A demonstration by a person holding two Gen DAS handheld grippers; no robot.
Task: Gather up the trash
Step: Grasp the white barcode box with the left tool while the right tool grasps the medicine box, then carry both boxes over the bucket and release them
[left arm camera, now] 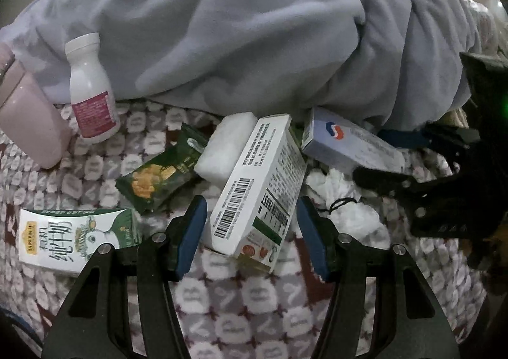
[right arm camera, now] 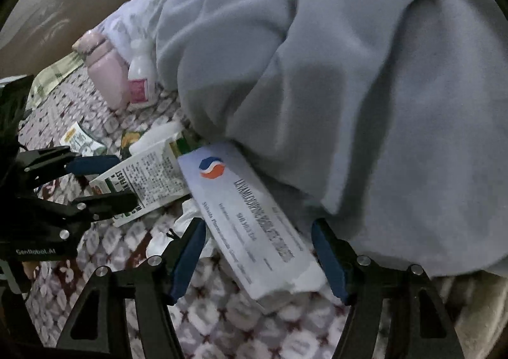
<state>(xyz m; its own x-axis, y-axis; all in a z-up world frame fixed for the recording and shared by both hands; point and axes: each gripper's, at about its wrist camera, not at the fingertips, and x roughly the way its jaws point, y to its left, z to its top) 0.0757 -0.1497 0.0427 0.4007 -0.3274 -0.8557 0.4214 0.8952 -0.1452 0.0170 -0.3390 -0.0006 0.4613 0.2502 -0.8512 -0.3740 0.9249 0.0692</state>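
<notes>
Trash lies on a patterned bedspread. My left gripper is open, its blue pads on either side of a white barcode box that lies between them. My right gripper is open around a pale box with a red-blue logo; that box also shows in the left wrist view. The barcode box shows in the right wrist view with the left gripper around it. Crumpled white tissue, a green snack wrapper, a milk carton and a white foam block lie around.
A grey blanket is heaped behind the trash and overhangs the logo box. A white bottle with a pink label and a pink flask lie at the left. A folded cloth lies far left.
</notes>
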